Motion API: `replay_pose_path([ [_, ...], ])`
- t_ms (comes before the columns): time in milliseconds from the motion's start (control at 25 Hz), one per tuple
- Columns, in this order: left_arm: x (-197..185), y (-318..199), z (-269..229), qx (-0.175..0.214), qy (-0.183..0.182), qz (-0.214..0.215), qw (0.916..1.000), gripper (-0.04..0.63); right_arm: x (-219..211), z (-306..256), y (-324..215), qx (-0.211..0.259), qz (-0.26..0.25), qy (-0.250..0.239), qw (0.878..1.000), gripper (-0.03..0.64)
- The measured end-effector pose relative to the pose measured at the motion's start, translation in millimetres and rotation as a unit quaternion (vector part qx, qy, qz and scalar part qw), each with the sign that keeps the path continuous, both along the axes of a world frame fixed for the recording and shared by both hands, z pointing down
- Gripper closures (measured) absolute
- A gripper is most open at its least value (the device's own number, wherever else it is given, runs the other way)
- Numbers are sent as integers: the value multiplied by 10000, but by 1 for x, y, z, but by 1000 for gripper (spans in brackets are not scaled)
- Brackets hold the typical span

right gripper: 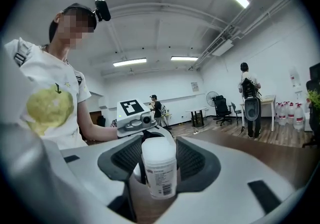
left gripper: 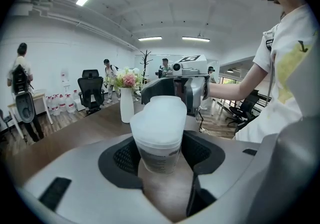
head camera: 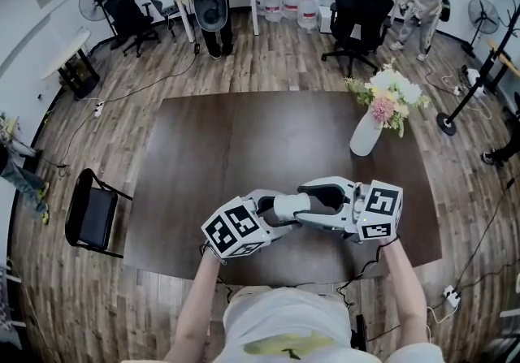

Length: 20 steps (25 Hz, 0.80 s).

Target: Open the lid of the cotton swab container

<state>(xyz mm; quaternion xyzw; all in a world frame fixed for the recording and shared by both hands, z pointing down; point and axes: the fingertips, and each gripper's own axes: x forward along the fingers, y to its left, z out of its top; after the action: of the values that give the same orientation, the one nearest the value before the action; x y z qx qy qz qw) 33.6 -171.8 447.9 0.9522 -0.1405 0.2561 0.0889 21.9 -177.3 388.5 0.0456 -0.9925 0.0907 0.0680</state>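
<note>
The cotton swab container (left gripper: 159,144) is a small clear tub with a printed label and a translucent white lid. It stands on the dark brown table (head camera: 244,142) near the front edge. My left gripper (left gripper: 160,140) is shut on its body, with both pads against its sides. In the left gripper view the lid looks raised on the far side. My right gripper (right gripper: 160,160) faces it from the opposite side, open, with the container (right gripper: 160,178) between its jaws and thin gaps at the pads. In the head view the left gripper (head camera: 276,213) and right gripper (head camera: 313,200) meet nose to nose and hide the container.
A white vase of flowers (head camera: 367,132) stands on the table's back right. A black folding chair (head camera: 91,213) sits left of the table. Office chairs (head camera: 357,16), water jugs (head camera: 284,4) and people are across the room.
</note>
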Motion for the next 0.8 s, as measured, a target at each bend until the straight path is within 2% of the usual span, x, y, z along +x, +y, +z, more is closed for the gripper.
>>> replay_pose_path([
  [360, 3, 1, -7, -124, 104, 94, 9998, 339, 2, -6, 1, 141, -140, 92, 9998, 399],
  [800, -8, -6, -13, -26, 137, -5, 9999, 339, -5, -10, -10, -466, -17, -66, 9989, 408],
])
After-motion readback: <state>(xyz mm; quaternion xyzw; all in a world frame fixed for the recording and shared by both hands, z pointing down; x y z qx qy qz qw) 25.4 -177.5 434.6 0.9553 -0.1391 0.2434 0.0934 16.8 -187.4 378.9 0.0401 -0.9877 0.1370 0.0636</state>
